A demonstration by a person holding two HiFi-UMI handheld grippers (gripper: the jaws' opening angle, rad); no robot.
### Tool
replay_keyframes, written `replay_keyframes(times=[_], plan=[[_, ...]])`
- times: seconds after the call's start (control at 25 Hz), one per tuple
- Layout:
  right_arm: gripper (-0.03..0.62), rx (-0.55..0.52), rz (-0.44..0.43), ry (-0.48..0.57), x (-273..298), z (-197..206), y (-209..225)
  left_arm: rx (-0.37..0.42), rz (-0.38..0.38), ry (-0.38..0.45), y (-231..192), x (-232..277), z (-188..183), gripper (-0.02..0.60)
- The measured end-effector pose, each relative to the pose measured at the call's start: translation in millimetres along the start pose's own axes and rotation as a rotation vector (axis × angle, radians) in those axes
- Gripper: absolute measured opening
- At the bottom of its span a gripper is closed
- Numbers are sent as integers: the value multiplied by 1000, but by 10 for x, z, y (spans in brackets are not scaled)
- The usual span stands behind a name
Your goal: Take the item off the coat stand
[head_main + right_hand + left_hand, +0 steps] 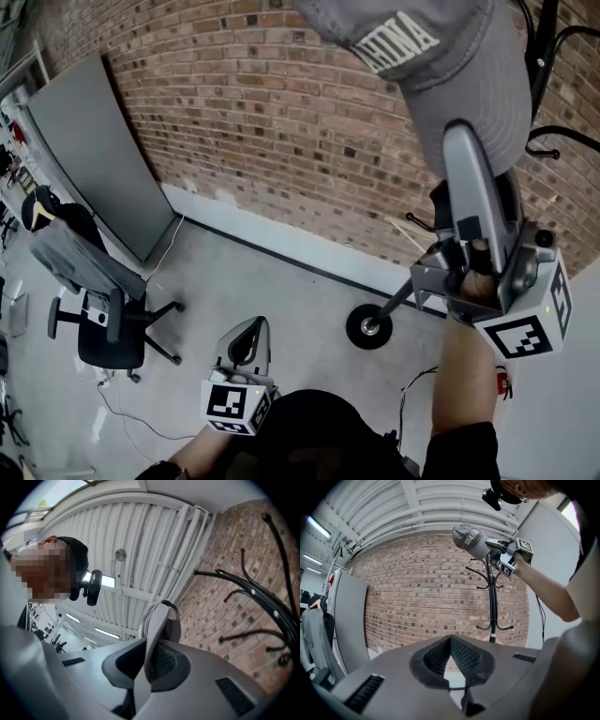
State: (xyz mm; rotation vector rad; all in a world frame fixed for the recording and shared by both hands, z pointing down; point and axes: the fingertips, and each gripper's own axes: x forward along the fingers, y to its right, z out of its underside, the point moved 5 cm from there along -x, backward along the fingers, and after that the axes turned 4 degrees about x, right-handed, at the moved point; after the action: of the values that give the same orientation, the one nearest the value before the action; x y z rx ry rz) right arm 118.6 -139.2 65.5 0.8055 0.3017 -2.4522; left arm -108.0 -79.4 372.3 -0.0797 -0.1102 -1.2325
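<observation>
Head view: the right gripper [461,141] clamps the brim of the grey fabric baseball cap [441,66], crown upward, beside the black metal coat stand [542,56]. Left gripper view: the left gripper [450,641] has its fingers pressed together (nothing between them), and the cap's crown points left. Right gripper view: the brim stands edge-on between clenched fingers.

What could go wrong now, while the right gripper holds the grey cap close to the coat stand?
1. The right gripper pinches only the brim of the cap, so the cap might slip out if it is swung.
2. The hooks of the coat stand are close beside the cap, and it could catch on one.
3. A snag might pull the stand over, since it rests on one round base.
</observation>
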Motion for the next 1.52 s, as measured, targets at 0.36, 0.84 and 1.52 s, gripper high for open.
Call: replay_keyframes(times=[0.36, 0.84, 1.52], plan=[[31, 400, 305, -347, -1356, 1886, -217, -29, 85, -127, 5, -126, 555, 25], [31, 634, 813, -703, -3580, 3006, -1104, -5, 260, -222, 351, 77, 1006, 25], [29, 422, 973, -704, -3874, 2531, -1516, 44, 486, -218, 1006, 228, 1099, 25]])
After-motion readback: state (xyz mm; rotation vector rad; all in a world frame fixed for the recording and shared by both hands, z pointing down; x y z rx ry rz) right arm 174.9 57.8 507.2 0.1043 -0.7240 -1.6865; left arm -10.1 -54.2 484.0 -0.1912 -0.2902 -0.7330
